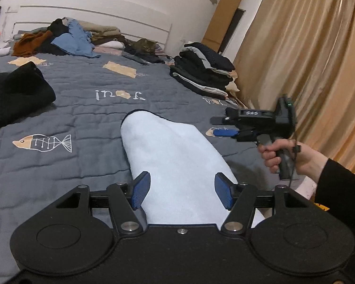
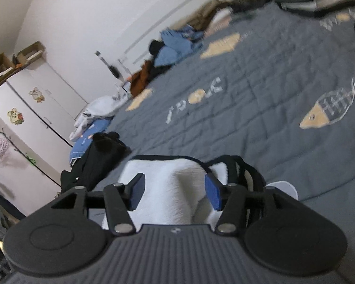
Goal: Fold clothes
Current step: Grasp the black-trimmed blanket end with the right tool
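Observation:
A pale blue folded garment with a dark trim [image 1: 172, 161] lies on the grey quilted bed [image 1: 82, 118]. My left gripper [image 1: 181, 190] is open, its blue pads either side of the garment's near end, just above it. My right gripper [image 1: 222, 127] shows in the left wrist view, held in a hand to the right of the garment, above the bed. In the right wrist view the right gripper [image 2: 175, 193] is open over the same pale garment [image 2: 168, 189], which looks white there. That view is blurred.
A black garment [image 1: 16, 92] lies at the left. A pile of unfolded clothes [image 1: 66, 37] and a cat [image 1: 145, 46] are by the headboard. A stack of folded dark clothes [image 1: 203, 71] sits at the right edge, next to tan curtains [image 1: 307, 59]. A white wardrobe [image 2: 30, 108] stands beyond the bed.

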